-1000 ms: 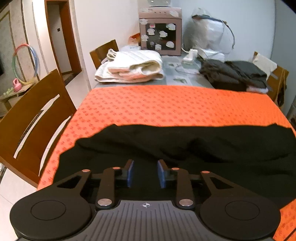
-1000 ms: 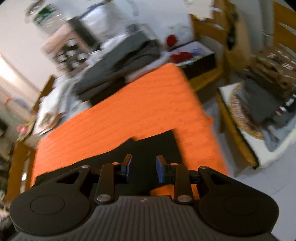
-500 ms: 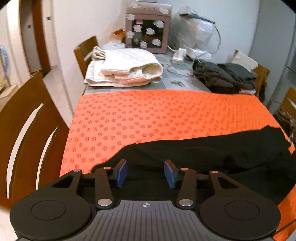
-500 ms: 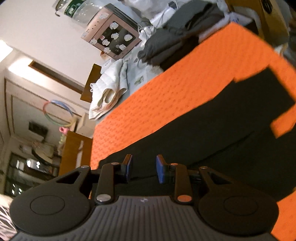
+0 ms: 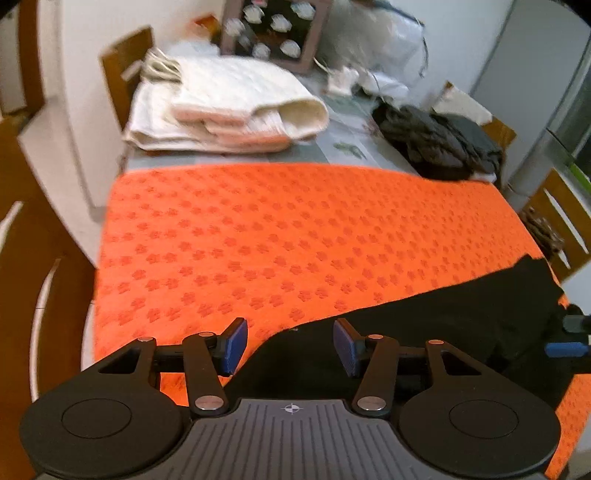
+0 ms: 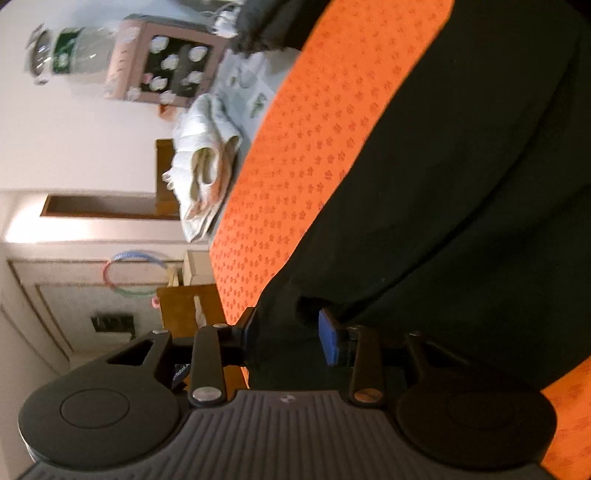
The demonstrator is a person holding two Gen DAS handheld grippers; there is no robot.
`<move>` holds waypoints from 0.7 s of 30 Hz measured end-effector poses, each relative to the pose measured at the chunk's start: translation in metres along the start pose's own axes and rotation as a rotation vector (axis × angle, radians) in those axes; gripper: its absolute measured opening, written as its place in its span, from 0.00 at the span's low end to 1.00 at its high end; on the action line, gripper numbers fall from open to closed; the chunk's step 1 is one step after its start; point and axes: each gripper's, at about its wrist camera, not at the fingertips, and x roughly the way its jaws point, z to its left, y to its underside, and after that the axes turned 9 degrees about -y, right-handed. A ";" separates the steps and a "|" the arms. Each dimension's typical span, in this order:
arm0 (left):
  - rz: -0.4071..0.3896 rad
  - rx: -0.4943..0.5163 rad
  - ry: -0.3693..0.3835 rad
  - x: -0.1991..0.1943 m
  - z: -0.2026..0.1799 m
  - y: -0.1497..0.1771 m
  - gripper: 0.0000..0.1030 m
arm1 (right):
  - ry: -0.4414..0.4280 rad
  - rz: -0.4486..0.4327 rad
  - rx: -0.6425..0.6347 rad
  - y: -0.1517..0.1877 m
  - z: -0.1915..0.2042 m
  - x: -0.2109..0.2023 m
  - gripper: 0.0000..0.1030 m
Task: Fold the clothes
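Left gripper (image 5: pixel 290 345): matte black body with a ribbed grey top plate bearing a small crosshair mark, two round black discs at the sides, silver and copper-toned pivot screws on the black link arms, blue fingertip pads (image 5: pixel 233 345). Right gripper (image 6: pixel 288 338): same build, with a partly readable blue label beside the left link.

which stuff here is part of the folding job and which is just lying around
In the job:
black garment
orange cloth under it
left claw, open
right claw, open

Lying about:
folded white quilt
dark clothes pile
pink box
wooden chair
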 end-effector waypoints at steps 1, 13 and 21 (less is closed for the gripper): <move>0.015 0.010 0.018 0.007 0.001 -0.004 0.53 | 0.002 -0.002 0.021 0.000 -0.002 0.005 0.42; 0.151 0.185 0.228 0.064 -0.003 -0.036 0.52 | 0.011 -0.041 0.260 0.004 -0.026 0.058 0.42; 0.228 0.223 0.333 0.083 -0.007 -0.038 0.48 | 0.032 -0.066 0.256 -0.003 -0.024 0.073 0.41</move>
